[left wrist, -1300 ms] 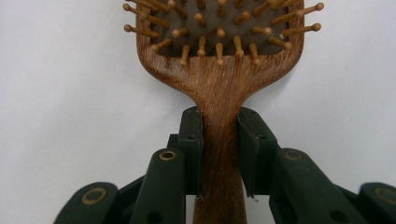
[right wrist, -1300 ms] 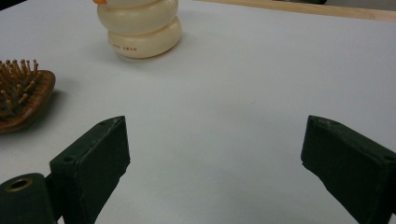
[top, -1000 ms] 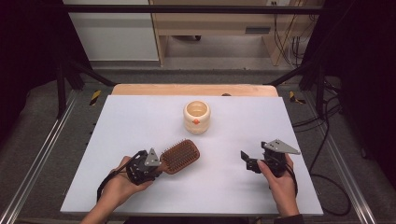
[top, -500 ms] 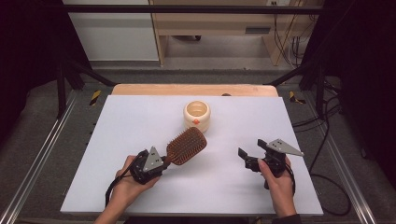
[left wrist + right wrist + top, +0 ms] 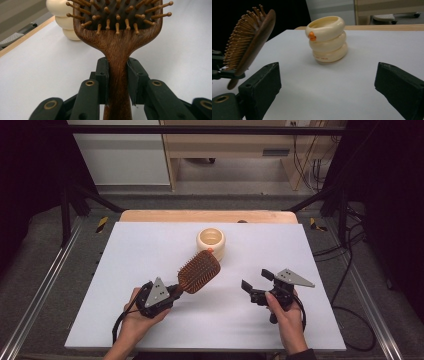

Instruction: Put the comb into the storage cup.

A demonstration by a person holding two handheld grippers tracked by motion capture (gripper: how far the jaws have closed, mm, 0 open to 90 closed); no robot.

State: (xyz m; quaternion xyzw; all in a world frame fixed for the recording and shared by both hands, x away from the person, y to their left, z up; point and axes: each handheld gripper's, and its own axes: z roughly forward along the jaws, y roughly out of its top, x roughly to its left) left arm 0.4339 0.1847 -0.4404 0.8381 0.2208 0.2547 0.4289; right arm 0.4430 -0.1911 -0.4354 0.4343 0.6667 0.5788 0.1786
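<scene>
One wooden hairbrush (image 5: 199,271) is up off the worktop (image 5: 150,245), pinched by its handle between the black jaws of the left gripper (image 5: 172,291). In the left gripper view the two pads (image 5: 103,75) press flat against either side of the narrow neck of the handle, just below where it widens into the head. The head points away from the person, toward the far edge, and tilts up and a little to the right, its rows of round-tipped wooden pins facing upward and toward the left edge. From the right gripper view the brush (image 5: 249,42) stands on a slant, its smooth brown back turned to the right.

Just beyond the tip of the brush sits a cream-coloured pot (image 5: 210,242), shaped like three stacked rings with an open top and a small orange mark on its side. It stands near the middle of the far edge; whether the brush touches it I cannot tell.

Over toward the near right corner, the right gripper (image 5: 254,284) is held above the white surface in the person's right hand (image 5: 286,312). Its jaws stand wide apart with nothing between them, aimed toward the pot.
</scene>
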